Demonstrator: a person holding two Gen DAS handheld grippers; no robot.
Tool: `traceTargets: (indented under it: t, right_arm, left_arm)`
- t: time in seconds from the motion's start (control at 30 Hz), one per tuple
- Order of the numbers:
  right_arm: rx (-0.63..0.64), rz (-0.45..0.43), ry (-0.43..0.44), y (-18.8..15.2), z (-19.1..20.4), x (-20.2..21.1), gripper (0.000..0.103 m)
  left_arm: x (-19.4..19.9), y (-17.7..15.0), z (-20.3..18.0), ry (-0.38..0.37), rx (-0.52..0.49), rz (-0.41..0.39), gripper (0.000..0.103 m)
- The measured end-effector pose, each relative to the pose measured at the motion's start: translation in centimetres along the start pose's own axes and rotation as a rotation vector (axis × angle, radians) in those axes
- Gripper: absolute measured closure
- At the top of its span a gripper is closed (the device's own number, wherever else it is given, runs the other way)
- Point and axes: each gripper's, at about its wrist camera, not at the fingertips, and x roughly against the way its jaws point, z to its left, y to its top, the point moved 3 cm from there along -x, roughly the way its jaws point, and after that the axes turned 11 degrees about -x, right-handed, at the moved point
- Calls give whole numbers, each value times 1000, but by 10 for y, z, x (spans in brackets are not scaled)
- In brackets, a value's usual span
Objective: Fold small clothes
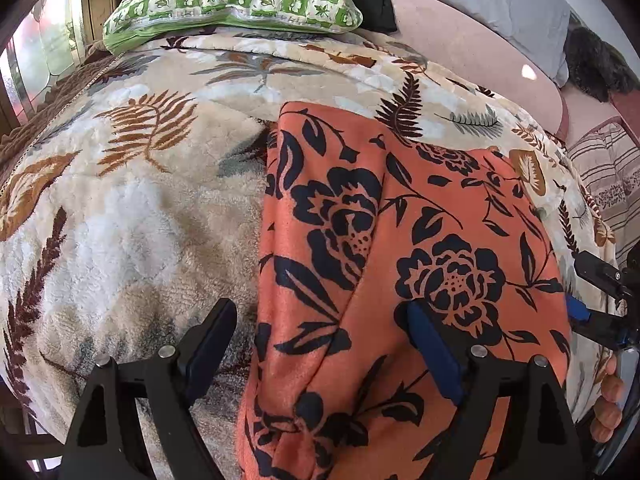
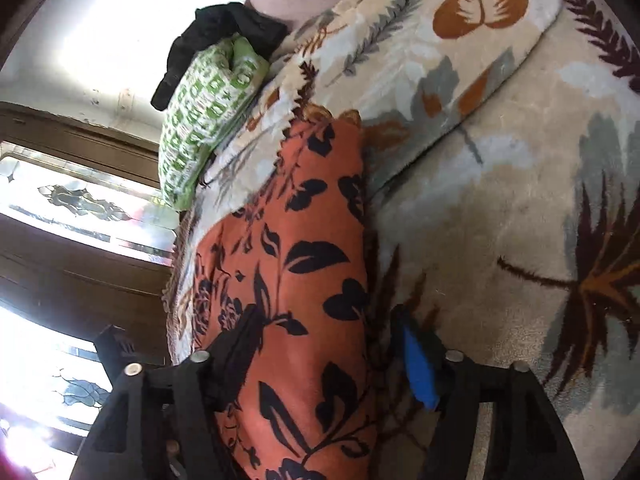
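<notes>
Orange cloth with black flower print (image 1: 400, 240) lies flat on fluffy cream leaf-print blanket (image 1: 132, 216) on bed. Left claw (image 1: 320, 344) spread wide above cloth's near edge, pinching nothing. Right claw (image 2: 324, 344) spread over cloth, nothing held. Green-and-white checked pillow (image 1: 236, 0) beyond cloth. No readable writing. Only left view shows grey pillow (image 1: 496, 4); only right view shows patterned glass window (image 2: 76, 196).

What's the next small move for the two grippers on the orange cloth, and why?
Probably lower both and close on the edges. The left gripper and right gripper both stand open, each straddling an edge of the orange flowered cloth, with nothing pinched. The cloth lies as a narrow band on the blanket, seemingly folded already, so gripping it comes before any further fold.
</notes>
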Motion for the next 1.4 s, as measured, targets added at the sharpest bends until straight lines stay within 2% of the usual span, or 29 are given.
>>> traceTargets:
  t: [0.1, 0.17, 0.23, 0.3, 0.37, 0.4, 0.43, 0.47, 0.5, 0.6, 0.73, 0.8, 0.9, 0.93, 0.97, 1.0, 1.03, 1.07, 1.1, 1.13, 1.2, 1.27, 1.3, 1.37, 1.4]
  right_arm:
    - [14, -1, 12, 5, 7, 1, 23]
    - [16, 13, 2, 7, 7, -4, 23]
    - [14, 41, 7, 6, 6, -11, 23]
    - [27, 84, 11, 2, 9, -20, 23]
    - [75, 161, -29, -6, 14, -41, 25]
    - [132, 174, -90, -12, 19, -49, 41]
    - [174, 169, -118, -14, 25, -51, 44]
    - [194, 168, -118, -14, 31, -48, 55]
    - [215, 159, -113, -13, 38, -42, 69]
    - [308, 115, -121, -7, 64, -20, 71]
    - [376, 23, -103, 21, 88, 24, 71]
    - [377, -20, -94, 46, 88, 46, 71]
    - [298, -47, -79, 86, 62, 65, 69]
    - [258, -55, -93, 98, 45, 66, 67]
    - [210, -74, -136, 107, 24, 64, 62]
    - [161, -87, -207, 114, -1, 60, 48]
    - [111, -94, -297, 118, -25, 59, 42]
    - [61, -101, -402, 117, -47, 58, 36]
    - [40, -109, -408, 112, -61, 63, 35]
    - [27, -128, -354, 107, -65, 72, 34]
    - [48, -207, -349, 97, -56, 92, 34]
    - [89, -270, -255, 89, -30, 111, 34]
    - [111, -279, -187, 83, -16, 118, 30]
    - [151, -267, -75, 73, 9, 115, 19]
    - [159, -247, -41, 70, 13, 109, 13]
  left_arm:
    - [30, 2, 10, -73, 28, -98, 15]
    - [38, 0, 23, -156, 80, -132, 11]
    - [24, -3, 35, -249, 143, -93, 7]
    - [-8, -10, 40, -287, 176, 30, 7]
    - [-13, -10, 29, -246, 85, 33, 11]
    - [-11, -8, 19, -235, 29, 40, 23]
    - [-10, -6, 12, -281, 9, 50, 61]
    - [-8, -3, 10, -285, 18, 47, 70]
    - [-5, 1, 8, -273, 5, 34, 73]
    - [1, 16, -4, -297, 10, -1, 77]
    - [22, 58, -39, -333, -39, -110, 76]
    - [21, 85, -62, -354, -61, -135, 75]
    - [-13, 110, -95, -340, -89, -83, 65]
    - [-33, 113, -103, -314, -95, -45, 56]
    - [-57, 114, -113, -270, -118, 13, 46]
    - [-78, 109, -118, -217, -147, 82, 46]
    - [-88, 102, -120, -219, -162, 109, 40]
    - [-86, 98, -118, -228, -155, 87, 40]
    - [-79, 96, -115, -217, -150, 58, 39]
    - [-70, 94, -112, -199, -153, 35, 37]
    - [-47, 92, -110, -180, -168, -19, 36]
    - [-29, 94, -109, -161, -194, -79, 35]
    - [-22, 91, -110, -155, -201, -105, 32]
    - [-26, 88, -114, -149, -204, -96, 19]
    - [-40, 85, -116, -139, -218, -49, 19]
